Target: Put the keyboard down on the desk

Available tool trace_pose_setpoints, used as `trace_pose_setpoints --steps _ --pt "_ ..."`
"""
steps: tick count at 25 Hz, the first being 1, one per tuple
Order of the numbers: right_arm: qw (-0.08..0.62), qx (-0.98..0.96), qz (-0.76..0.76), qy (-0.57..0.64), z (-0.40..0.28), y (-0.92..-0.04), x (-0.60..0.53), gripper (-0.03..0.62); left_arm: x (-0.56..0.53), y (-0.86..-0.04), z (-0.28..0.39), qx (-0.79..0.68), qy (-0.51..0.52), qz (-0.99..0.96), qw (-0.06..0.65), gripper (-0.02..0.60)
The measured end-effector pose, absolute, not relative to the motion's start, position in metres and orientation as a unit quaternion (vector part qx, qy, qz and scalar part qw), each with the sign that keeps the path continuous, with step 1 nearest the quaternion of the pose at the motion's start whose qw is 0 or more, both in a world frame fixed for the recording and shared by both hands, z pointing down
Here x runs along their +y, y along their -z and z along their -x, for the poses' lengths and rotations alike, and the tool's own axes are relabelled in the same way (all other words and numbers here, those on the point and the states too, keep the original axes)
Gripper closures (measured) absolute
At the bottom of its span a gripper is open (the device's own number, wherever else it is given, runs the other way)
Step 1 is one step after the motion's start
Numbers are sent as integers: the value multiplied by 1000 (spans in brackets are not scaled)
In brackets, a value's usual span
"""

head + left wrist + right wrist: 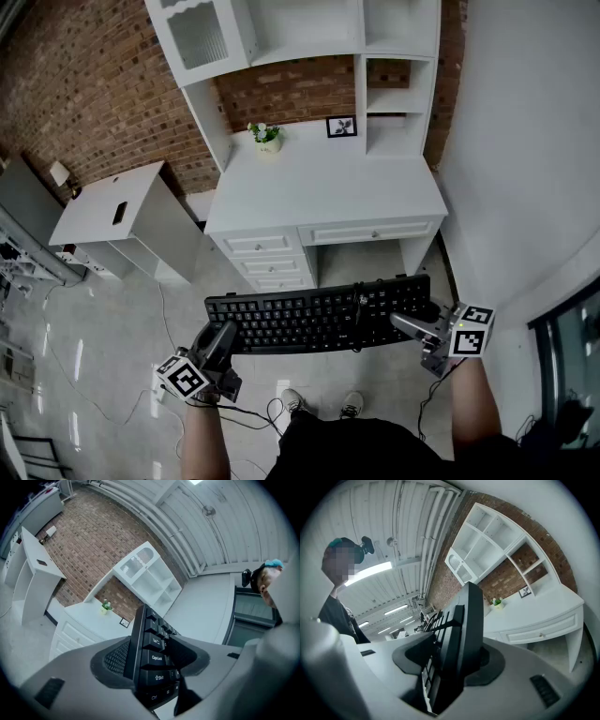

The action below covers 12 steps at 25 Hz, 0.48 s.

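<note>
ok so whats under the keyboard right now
Only floor and a cable: the keyboard hangs in front of the desk, gripped at each end by the left tool and right tool. The floor straight below it is hidden.

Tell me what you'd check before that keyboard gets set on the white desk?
1. Left gripper holding firmly: ok. Its jaws are clamped on the keyboard at the Caps Lock end.
2. Right gripper holding firmly: ok. Its jaws are clamped on the opposite end.
3. Keyboard roughly level, keys up: ok.
4. Landing spot free: ok. The front of the desk top is bare; the potted plant and picture frame stand at the back.
5. Keyboard above the desk top: not ok. It hangs in front of the drawers, over the floor.
6. Cable free to follow: cannot tell.
</note>
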State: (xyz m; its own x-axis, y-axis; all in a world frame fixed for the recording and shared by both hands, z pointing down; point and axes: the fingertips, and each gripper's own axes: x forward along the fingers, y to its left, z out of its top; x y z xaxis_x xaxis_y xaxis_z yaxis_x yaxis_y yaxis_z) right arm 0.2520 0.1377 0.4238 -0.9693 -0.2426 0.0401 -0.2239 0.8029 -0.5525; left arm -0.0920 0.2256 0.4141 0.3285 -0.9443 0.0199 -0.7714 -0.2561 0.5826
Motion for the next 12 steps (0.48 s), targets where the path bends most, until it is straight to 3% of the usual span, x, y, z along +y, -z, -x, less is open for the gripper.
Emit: trace_pose_setpoints --steps 12 --pt "20 950 120 287 -253 -418 141 385 231 -408 90 -557 170 -773 253 322"
